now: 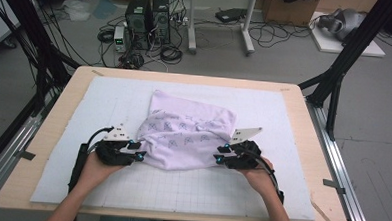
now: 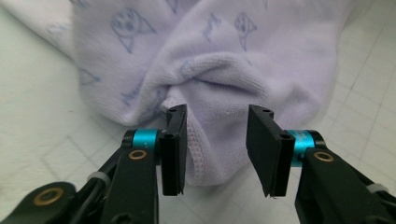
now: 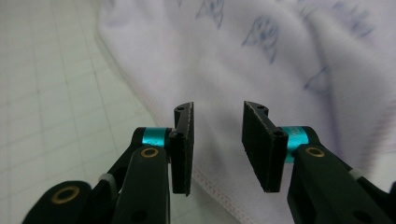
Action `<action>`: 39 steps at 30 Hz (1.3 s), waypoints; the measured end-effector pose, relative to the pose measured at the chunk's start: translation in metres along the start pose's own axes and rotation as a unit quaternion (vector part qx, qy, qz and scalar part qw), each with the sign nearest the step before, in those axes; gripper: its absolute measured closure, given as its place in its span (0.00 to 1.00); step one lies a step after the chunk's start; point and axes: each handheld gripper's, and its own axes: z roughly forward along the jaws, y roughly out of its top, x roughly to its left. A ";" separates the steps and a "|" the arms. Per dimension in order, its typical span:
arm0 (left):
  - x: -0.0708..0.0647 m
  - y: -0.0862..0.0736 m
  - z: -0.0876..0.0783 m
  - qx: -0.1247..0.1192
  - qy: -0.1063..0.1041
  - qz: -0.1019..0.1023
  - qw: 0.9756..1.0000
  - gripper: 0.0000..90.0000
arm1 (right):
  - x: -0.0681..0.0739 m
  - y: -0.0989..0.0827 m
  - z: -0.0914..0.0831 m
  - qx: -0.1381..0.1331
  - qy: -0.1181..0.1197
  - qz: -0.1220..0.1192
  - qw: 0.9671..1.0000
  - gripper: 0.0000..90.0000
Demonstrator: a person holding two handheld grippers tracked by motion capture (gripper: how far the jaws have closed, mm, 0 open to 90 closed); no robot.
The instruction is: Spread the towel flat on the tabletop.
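A pale lilac cloth printed with small blue figures lies crumpled in a loose heap around the middle of the white gridded mat that covers the wooden table, its back part reaching toward the mat's far edge and its front hem lying nearer the near edge, well clear of both side edges. The left gripper sits at the cloth's left front corner and the right gripper at its right front corner, each held low over the mat by a hand coming in from the table's near edge. In the left gripper view the left gripper has its jaws standing partly apart, with a bunched, stitched corner of the cloth lying in the gap; the left pad seems to brush the hem while the right pad stands clear of it, so nothing is clamped. In the right gripper view the right gripper is likewise partly open above the flat hemmed edge of the cloth, which runs on the mat beneath and between the pads without being pinched. Beyond the table's far edge computer towers and tangled cables stand on the floor
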 end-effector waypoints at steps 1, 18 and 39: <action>0.000 0.000 0.000 0.000 0.000 0.000 1.000 0.64 | 0.000 0.000 0.000 0.000 0.000 0.000 1.000 0.71; -0.010 0.006 0.001 0.013 0.017 0.016 1.000 0.94 | 0.005 -0.006 0.016 0.028 0.029 -0.006 0.999 1.00; -0.018 0.008 -0.006 0.021 -0.024 0.030 0.999 0.56 | 0.013 -0.006 0.016 0.037 0.053 0.000 0.998 0.64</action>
